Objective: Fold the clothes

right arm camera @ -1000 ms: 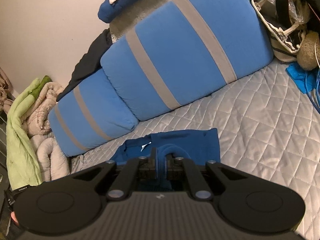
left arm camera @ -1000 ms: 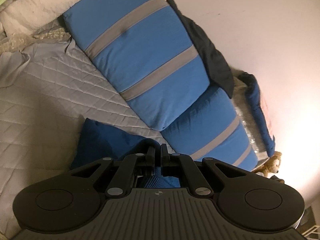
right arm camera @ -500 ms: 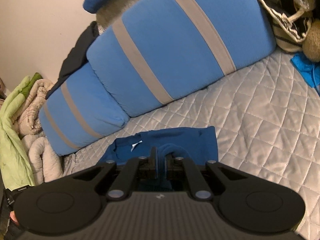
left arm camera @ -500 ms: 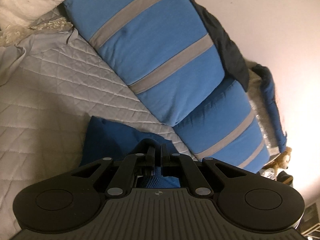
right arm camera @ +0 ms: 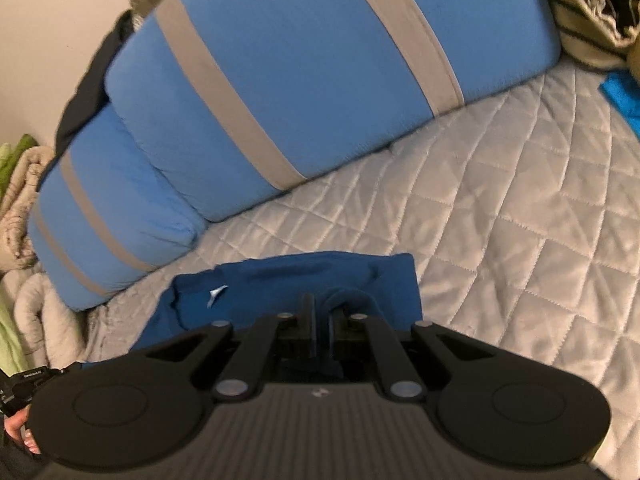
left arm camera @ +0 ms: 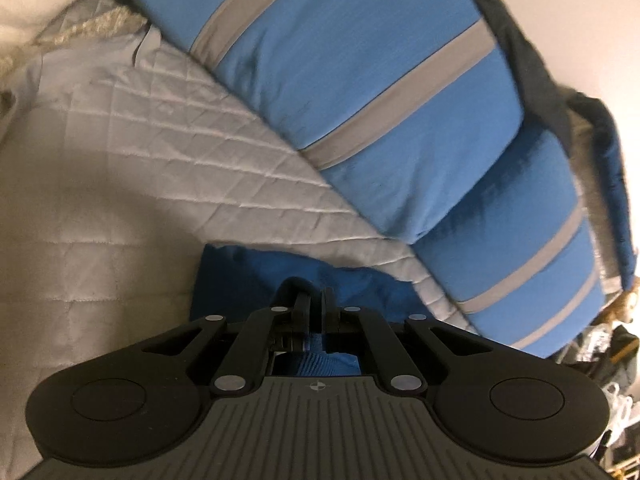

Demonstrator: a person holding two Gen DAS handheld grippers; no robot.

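A dark blue garment (left arm camera: pixel 240 280) lies on the grey quilted bed cover (left arm camera: pixel 120 208). My left gripper (left arm camera: pixel 315 300) is shut on a fold of the garment; ribbed blue cloth shows between its jaws. In the right wrist view the same garment (right arm camera: pixel 280 280) lies partly folded, with a small white tag (right arm camera: pixel 216 293) near its left side. My right gripper (right arm camera: pixel 320 312) is shut on another fold of it, cloth bunched over the right finger. Both grippers sit low over the bed.
Two large blue cushions with grey stripes (left arm camera: pixel 360 92) (right arm camera: pixel 300 80) lean along the back of the bed. Dark clothes (left arm camera: pixel 532 64) lie behind them. Piled blankets (right arm camera: pixel 20 184) sit at the left, a bag (right arm camera: pixel 588 12) and a blue cloth (right arm camera: pixel 620 96) at the right.
Both grippers have moved forward toward the cushions with the garment still held. The garment's far edge now lies flatter on the bed.
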